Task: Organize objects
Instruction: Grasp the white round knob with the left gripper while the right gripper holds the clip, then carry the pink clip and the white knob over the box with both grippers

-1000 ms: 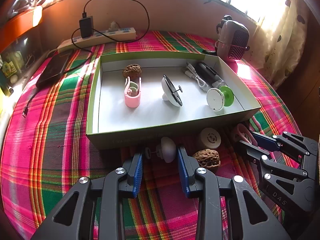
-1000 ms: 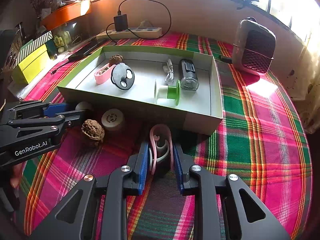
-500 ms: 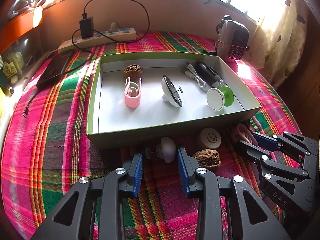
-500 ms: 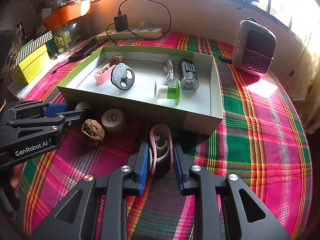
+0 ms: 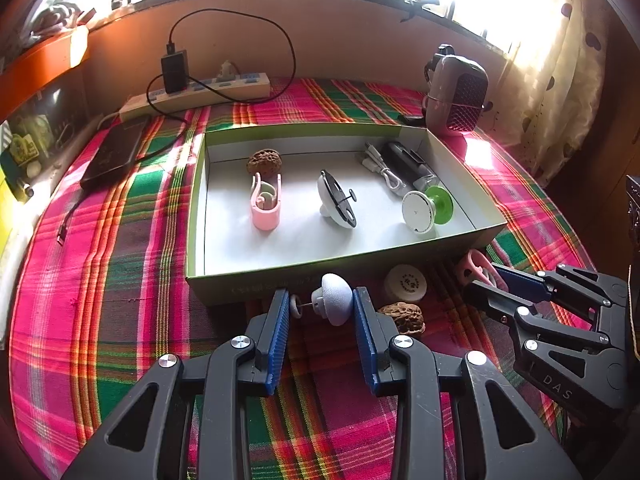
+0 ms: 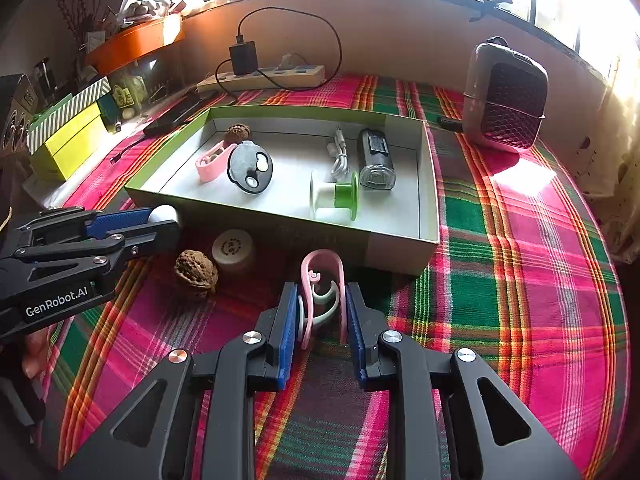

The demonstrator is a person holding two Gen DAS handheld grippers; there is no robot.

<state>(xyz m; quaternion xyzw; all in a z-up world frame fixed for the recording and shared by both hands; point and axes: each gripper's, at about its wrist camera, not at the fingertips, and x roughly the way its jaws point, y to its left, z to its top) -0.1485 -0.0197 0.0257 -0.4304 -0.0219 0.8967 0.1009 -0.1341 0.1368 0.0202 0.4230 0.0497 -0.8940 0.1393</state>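
On the plaid tablecloth (image 5: 120, 280), near its back left corner, a black power bank (image 5: 114, 152) lies in front of a white power strip (image 5: 200, 94) that runs along the back edge with a black charger (image 5: 175, 70) plugged in. The open green-rimmed box (image 5: 195, 216) sits at the middle of the cloth and holds, from its left wall to its right, a walnut (image 5: 264, 163) in the back left, a pink clip (image 5: 265, 204) just in front of it, a white-and-black disc gadget (image 5: 337, 204), a coiled white cable (image 5: 382, 170), a dark cylinder (image 5: 408, 164) and a white-and-green spool (image 5: 428, 208) near the front right corner. Outside the box's front wall, the left gripper (image 5: 321, 312) stands with its blue pads on either side of a white mushroom-shaped knob (image 5: 332, 304), the jaws close around it; whether both pads actually press it I cannot tell. To its right lie a second walnut (image 6: 196, 274) and a round cream lid (image 6: 233, 249), near each other and just before the box wall. Further right, the right gripper (image 6: 320, 320) is clamped on a second pink clip (image 6: 322, 280), both pads touching its sides, in front of the box's front right corner. A pinkish heater-like appliance (image 6: 506, 96) stands upright near the cloth's back right corner.
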